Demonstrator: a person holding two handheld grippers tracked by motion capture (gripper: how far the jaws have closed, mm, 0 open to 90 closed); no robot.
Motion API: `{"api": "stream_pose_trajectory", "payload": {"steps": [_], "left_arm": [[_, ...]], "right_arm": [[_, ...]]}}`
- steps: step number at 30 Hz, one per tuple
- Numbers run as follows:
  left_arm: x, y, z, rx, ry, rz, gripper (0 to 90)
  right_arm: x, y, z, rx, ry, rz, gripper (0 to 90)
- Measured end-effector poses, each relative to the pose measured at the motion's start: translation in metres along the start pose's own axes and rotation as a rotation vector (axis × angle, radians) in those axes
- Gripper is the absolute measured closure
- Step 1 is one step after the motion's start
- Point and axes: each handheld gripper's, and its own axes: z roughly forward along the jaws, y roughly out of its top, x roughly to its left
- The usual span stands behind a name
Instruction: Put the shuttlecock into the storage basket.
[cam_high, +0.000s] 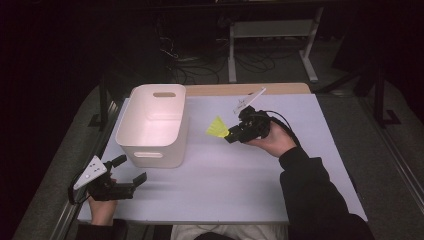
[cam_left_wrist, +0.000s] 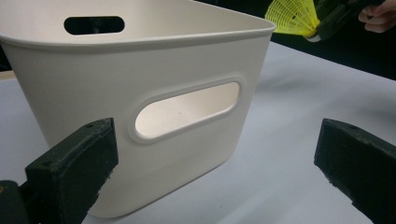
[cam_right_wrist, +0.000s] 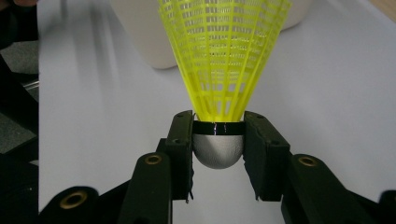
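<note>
A yellow plastic shuttlecock (cam_high: 218, 128) (cam_right_wrist: 219, 70) with a grey rounded cork is held above the table, its skirt pointing toward the white bin. My right gripper (cam_high: 230, 135) (cam_right_wrist: 218, 140) is shut on its cork, one pad on each side. In the left gripper view the shuttlecock (cam_left_wrist: 293, 17) hangs at the top right. The white plastic bin (cam_high: 154, 124) (cam_left_wrist: 140, 93) with handle slots stands at the table's left. My left gripper (cam_high: 131, 170) (cam_left_wrist: 210, 163) rests open near the front left edge, aimed at the bin's near wall, with nothing between its jaws.
The table has a pale lilac top (cam_high: 235, 175); a wooden strip (cam_high: 250, 89) runs along its far edge. Beyond it stand a metal frame (cam_high: 270, 30) and loose cables on the dark floor. A dark-sleeved forearm (cam_high: 315, 195) crosses the right side.
</note>
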Motion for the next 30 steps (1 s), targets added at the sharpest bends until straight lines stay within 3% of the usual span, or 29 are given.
{"api": "stream_pose_trajectory", "payload": {"steps": [12, 30], "left_arm": [[0.0, 0.0, 0.0, -0.001, 0.001, 0.001, 0.0], [0.0, 0.0, 0.0, 0.0, -0.001, 0.001, 0.0]], "right_arm": [[0.006, 0.022, -0.007, -0.003, -0.006, -0.035, 63.2], [0.012, 0.052, -0.001, 0.006, 0.009, -0.072, 63.1]]}}
